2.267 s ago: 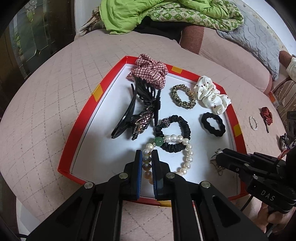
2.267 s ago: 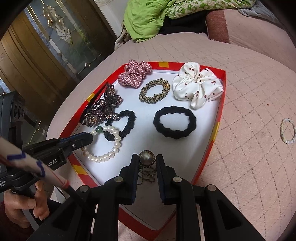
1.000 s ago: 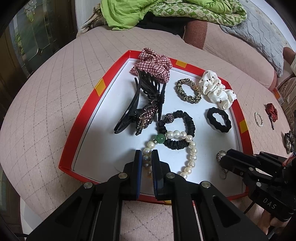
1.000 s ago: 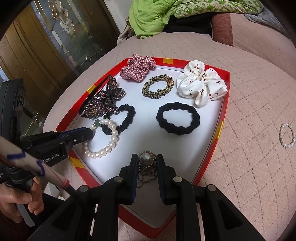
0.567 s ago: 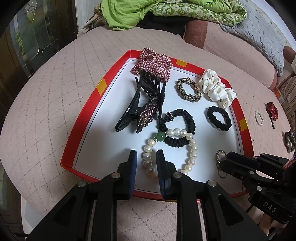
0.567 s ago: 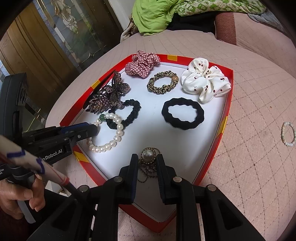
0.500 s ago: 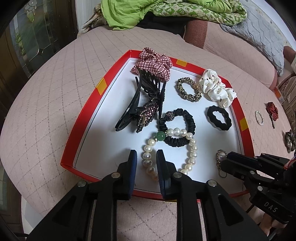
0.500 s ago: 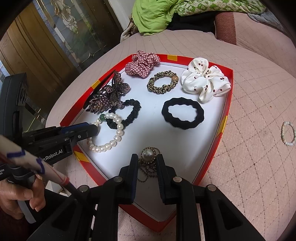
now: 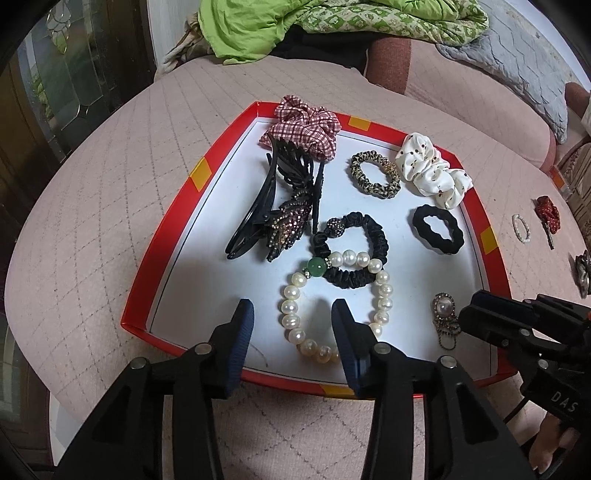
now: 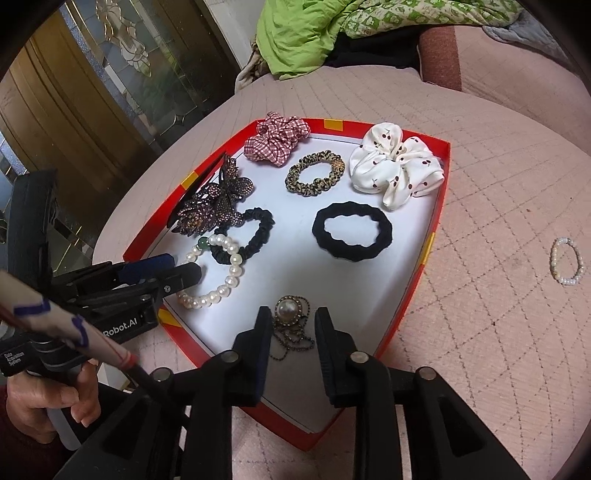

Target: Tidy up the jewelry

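Observation:
A red-rimmed white tray (image 9: 177, 206) (image 10: 432, 236) holds the jewelry. My left gripper (image 9: 291, 314) is open at the tray's near edge, its fingers either side of the pearl bracelet (image 9: 295, 306) (image 10: 229, 280), which lies flat on the tray. My right gripper (image 10: 290, 325) is open around a pearl brooch with chain (image 10: 290, 314) (image 9: 443, 310), which rests on the tray. Also in the tray are a butterfly hair claw (image 9: 280, 206), a black satin scrunchie (image 9: 373, 236), a black hair tie (image 10: 351, 230), a leopard scrunchie (image 10: 314, 173), a white scrunchie (image 10: 395, 166) and a plaid scrunchie (image 9: 303, 125).
On the pink quilted surface right of the tray lie a small bead bracelet (image 10: 567, 260) (image 9: 521, 229), a red brooch (image 9: 548, 210) and a dark brooch (image 9: 583, 269). Green bedding (image 9: 332, 22) is piled behind. A glass door (image 10: 122, 55) stands to the left.
My left gripper has let go of the pearl bracelet and opened wide. My right gripper has opened off the pearl brooch. Both pieces now lie on the tray.

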